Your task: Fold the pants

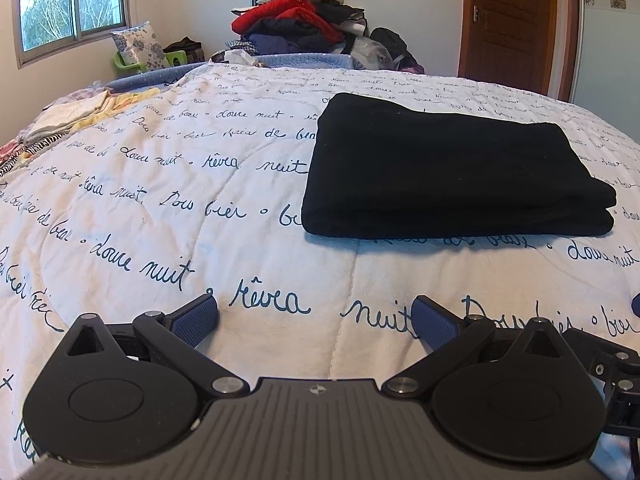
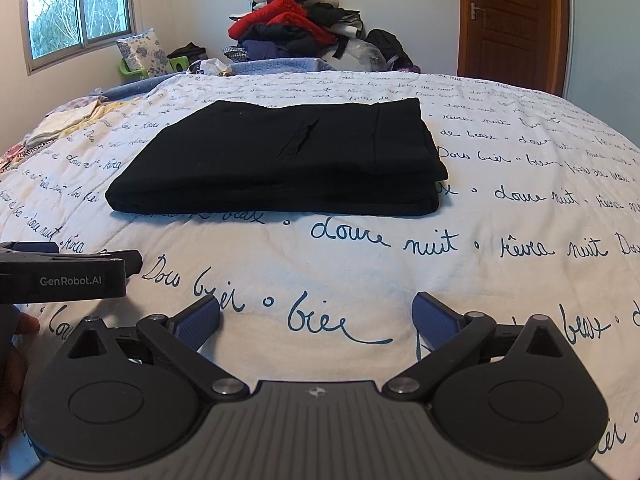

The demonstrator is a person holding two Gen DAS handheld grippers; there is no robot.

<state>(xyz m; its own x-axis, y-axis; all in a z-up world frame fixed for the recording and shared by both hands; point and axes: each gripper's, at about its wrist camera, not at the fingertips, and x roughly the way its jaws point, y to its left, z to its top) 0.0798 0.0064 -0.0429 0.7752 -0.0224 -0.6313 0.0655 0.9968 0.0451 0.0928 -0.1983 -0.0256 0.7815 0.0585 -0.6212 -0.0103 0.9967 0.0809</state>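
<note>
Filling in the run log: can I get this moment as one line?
stage: fold looks done | black pants: folded stack on quilt | left gripper: open, empty | right gripper: open, empty

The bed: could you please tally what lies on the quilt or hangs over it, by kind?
Folded black pants: 1
Open grippers hanging over the quilt, jaws empty: 2, the left gripper and the right gripper
Stacks of pale folded cloth at the far left edge: 1
Total: 4
</note>
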